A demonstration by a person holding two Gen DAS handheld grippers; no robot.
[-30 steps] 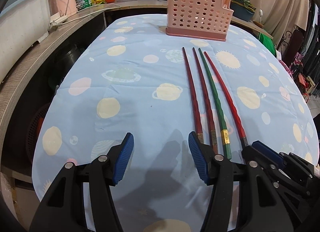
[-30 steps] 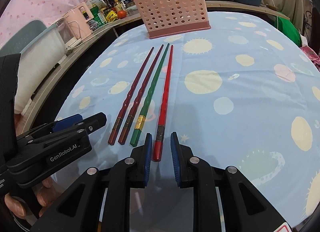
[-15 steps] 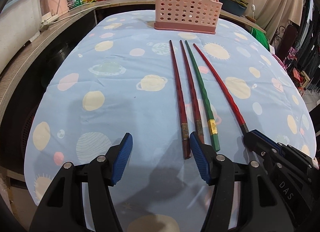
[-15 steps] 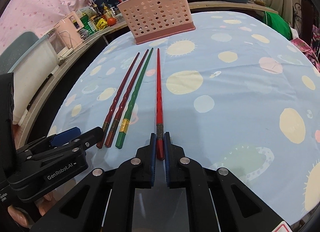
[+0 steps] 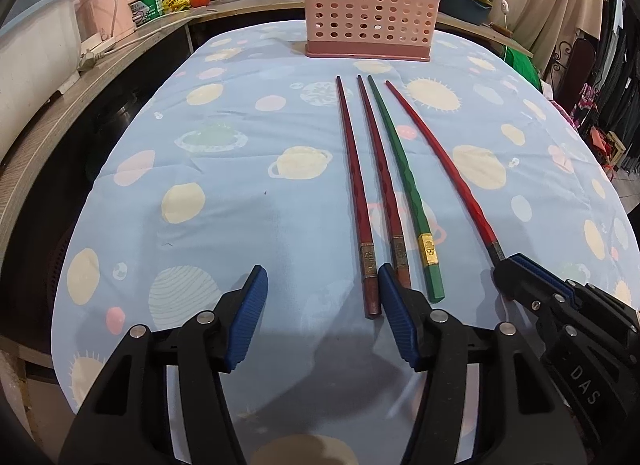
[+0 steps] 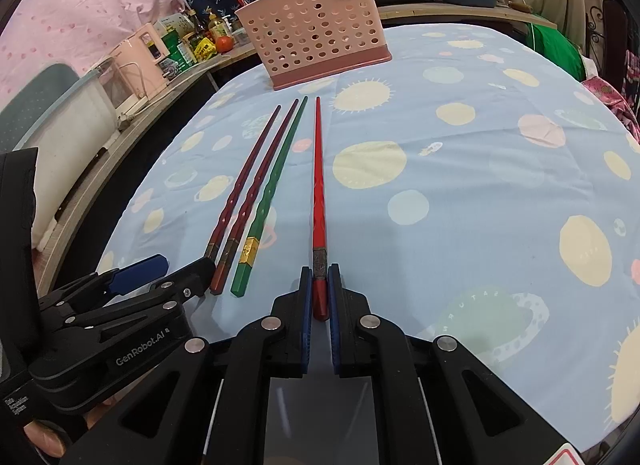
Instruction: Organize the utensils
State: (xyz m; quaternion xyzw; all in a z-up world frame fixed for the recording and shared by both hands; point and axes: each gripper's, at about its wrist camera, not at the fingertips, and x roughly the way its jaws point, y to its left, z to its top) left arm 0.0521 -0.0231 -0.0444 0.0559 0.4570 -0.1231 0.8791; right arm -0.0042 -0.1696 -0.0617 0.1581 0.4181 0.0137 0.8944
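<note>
The right gripper (image 6: 319, 293) is clamped on the near end of the bright red chopstick (image 6: 319, 193), its blue pads pressed to either side of the butt just behind the metal band. In the left wrist view that gripper (image 5: 505, 271) shows at the right, with the same chopstick (image 5: 440, 161) running from its tip away toward the far left.

The left gripper (image 5: 320, 321) hangs over the near part of the table (image 5: 224, 201) with its jaws about half open and closing. Nothing lies between them but cloth. Its right pad (image 5: 396, 325) sits just beside the butt of the leftmost dark red chopstick (image 5: 354, 193) and covers the end of the second dark red chopstick (image 5: 380, 181). In the right wrist view this gripper (image 6: 168, 271) shows at the left, near the ends of those sticks.

The two dark red chopsticks and the green chopstick (image 5: 404, 185) lie side by side, flat on the blue tablecloth, tips pointing to the far side. The bright red one lies to their right, splayed away at its near end and close to the green one at its tip.

The pink basket (image 5: 368, 17) stands upright at the far end of the table, beyond the tips. A counter (image 5: 132, 53) with jars and appliances runs along the left and far sides.
</note>
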